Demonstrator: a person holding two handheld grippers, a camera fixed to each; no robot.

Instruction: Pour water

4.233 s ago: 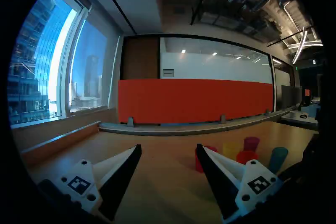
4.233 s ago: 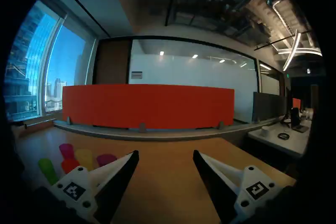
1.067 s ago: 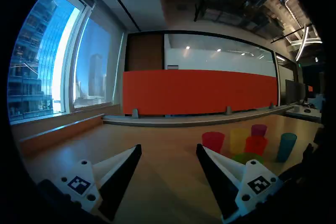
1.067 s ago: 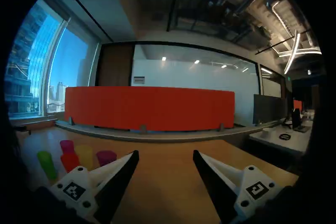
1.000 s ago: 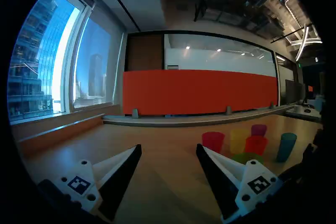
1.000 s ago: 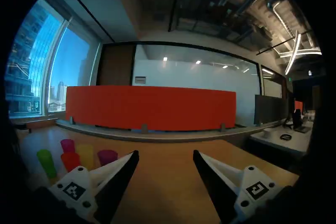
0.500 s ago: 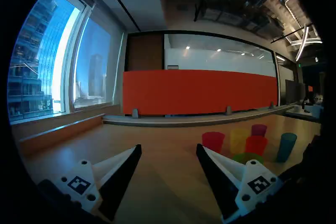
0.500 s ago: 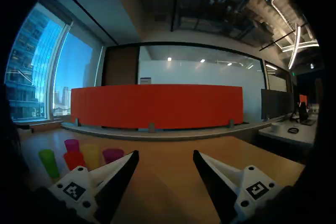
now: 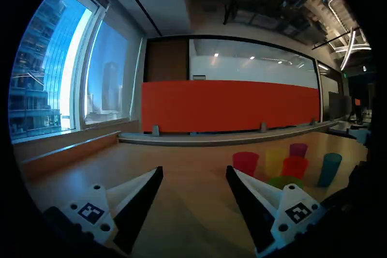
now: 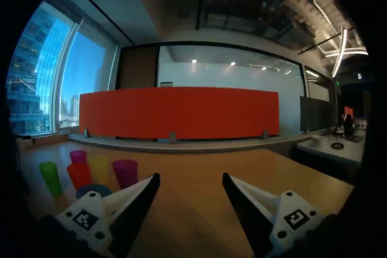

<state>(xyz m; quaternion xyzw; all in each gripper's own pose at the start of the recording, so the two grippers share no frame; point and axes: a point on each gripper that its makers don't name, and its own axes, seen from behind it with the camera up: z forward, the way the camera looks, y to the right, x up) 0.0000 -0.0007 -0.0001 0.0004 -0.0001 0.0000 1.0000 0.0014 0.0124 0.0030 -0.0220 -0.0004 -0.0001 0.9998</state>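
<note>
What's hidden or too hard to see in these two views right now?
Left gripper view: the green cup has its lower part behind a finger of the left hand-held gripper.
Right gripper view: the blue cup has its body behind a finger of the right hand-held gripper.
Both views: side-on, so whether any cup holds water cannot be told.
Right gripper view: items on the far desk are too small.

Right gripper (image 10: 190, 175) moved closer to the coloured cups (image 10: 99, 168), they look larger now; a dark blue cup (image 10: 94, 190) newly in sight
</note>
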